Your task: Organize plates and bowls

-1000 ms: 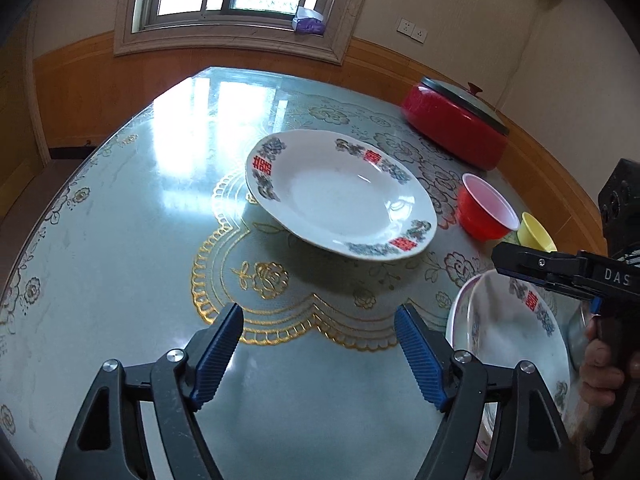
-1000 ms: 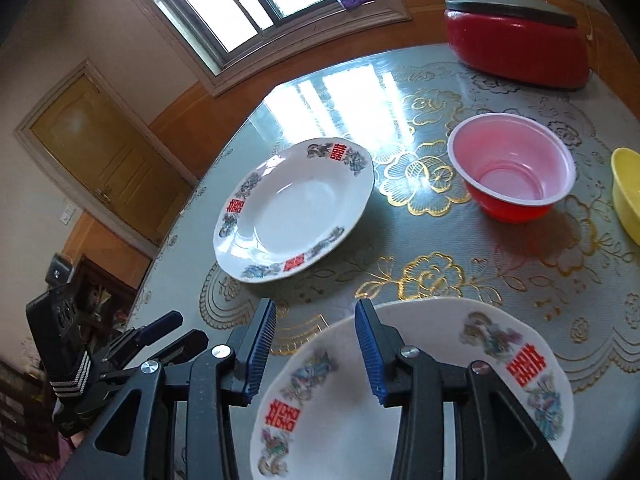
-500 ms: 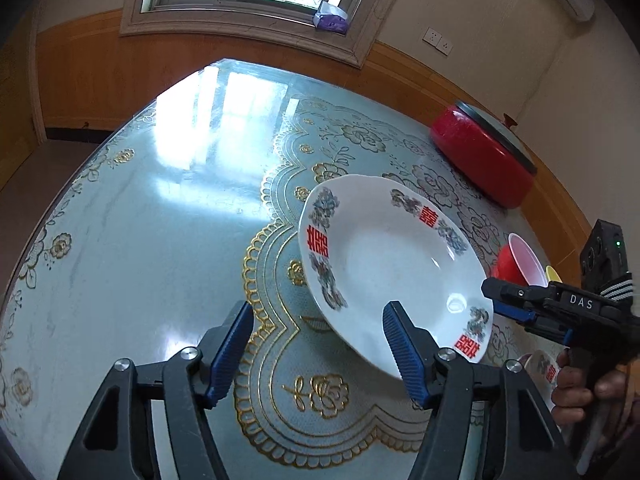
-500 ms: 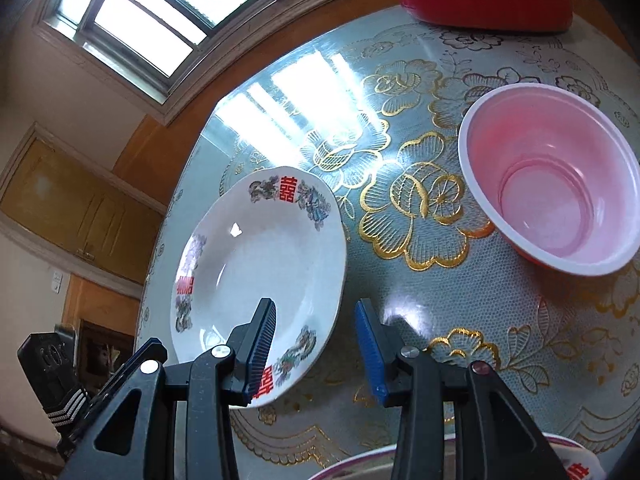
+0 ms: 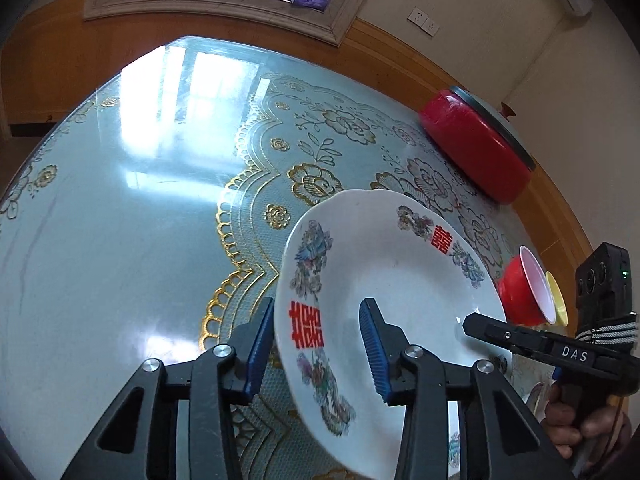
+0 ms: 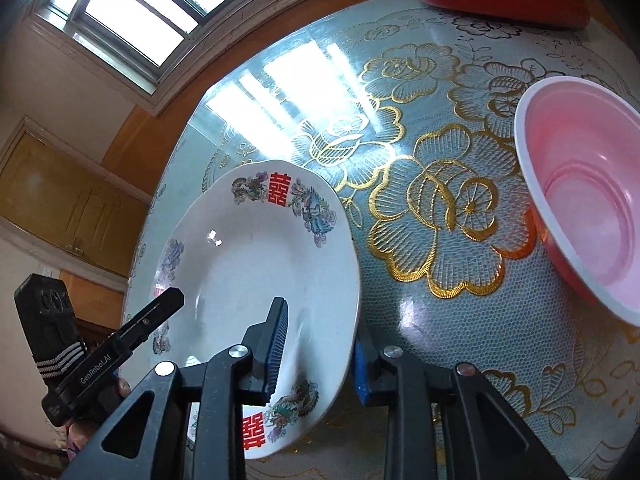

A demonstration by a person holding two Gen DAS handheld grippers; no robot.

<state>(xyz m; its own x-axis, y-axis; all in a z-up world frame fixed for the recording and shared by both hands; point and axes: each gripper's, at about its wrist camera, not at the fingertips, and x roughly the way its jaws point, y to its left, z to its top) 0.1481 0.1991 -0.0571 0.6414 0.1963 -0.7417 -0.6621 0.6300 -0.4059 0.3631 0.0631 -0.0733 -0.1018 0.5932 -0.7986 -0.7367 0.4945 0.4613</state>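
Note:
A white plate (image 5: 400, 280) with red characters and flower prints lies on the glass-topped table (image 5: 120, 240). My left gripper (image 5: 316, 348) straddles the plate's left rim, one blue pad outside it and one over the inside. Its jaws are closing and a gap still shows. My right gripper (image 6: 318, 356) straddles the opposite rim of the plate (image 6: 248, 272), one pad above the inside and one behind the edge. Its jaws are closing too. A red bowl (image 6: 584, 216) stands to the right.
A red lidded pot (image 5: 476, 148) sits at the table's far right. The red bowl (image 5: 524, 292) and a yellow bowl (image 5: 558, 300) stand beyond the plate. A bit of a second patterned plate (image 5: 455, 446) shows at the bottom. A hand (image 5: 580, 420) holds the right gripper.
Both grippers came forward and down onto the plate, one at each side of its rim, and both pairs of jaws narrowed. The second plate slid out of the right wrist view.

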